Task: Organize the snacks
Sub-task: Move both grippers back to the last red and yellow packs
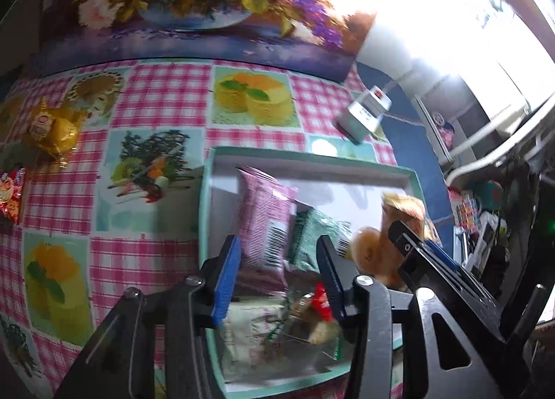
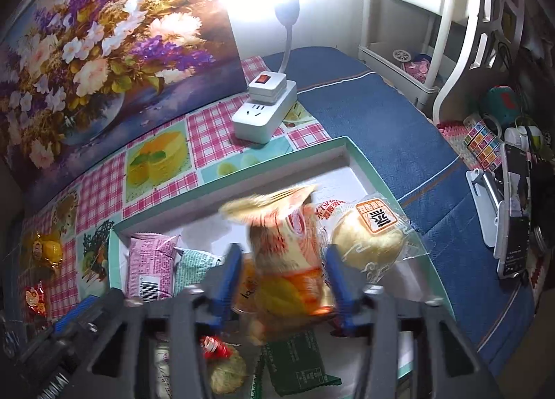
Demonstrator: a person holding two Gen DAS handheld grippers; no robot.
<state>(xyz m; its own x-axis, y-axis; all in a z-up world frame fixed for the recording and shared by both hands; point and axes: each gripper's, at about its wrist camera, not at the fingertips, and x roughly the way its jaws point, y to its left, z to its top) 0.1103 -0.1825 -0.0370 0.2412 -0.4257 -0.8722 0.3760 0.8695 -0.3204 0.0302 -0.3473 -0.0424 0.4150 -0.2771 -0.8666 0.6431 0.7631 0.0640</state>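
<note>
A teal-rimmed box (image 1: 312,156) (image 2: 242,177) with a white floor holds several snacks. My left gripper (image 1: 279,246) hangs over it, open, with a pink packet (image 1: 263,211) standing between its blue pads and a pale green packet (image 1: 312,239) beside it. My right gripper (image 2: 283,255) is open too. A blurred orange and yellow packet (image 2: 288,260) lies loose between its pads, with gaps on both sides. To its right rests a round pastry in clear wrap (image 2: 367,243). A red-wrapped snack (image 2: 215,347) and a dark green packet (image 2: 298,364) lie lower in the box.
A yellow wrapped snack (image 1: 52,128) and a red packet (image 1: 10,194) lie on the pink checked tablecloth, left of the box. Behind the box sits a white power strip (image 2: 263,114) with a bright lamp plugged in. A flower painting (image 2: 104,45) stands at the back. Blue cloth (image 2: 381,128) and a white shelf lie to the right.
</note>
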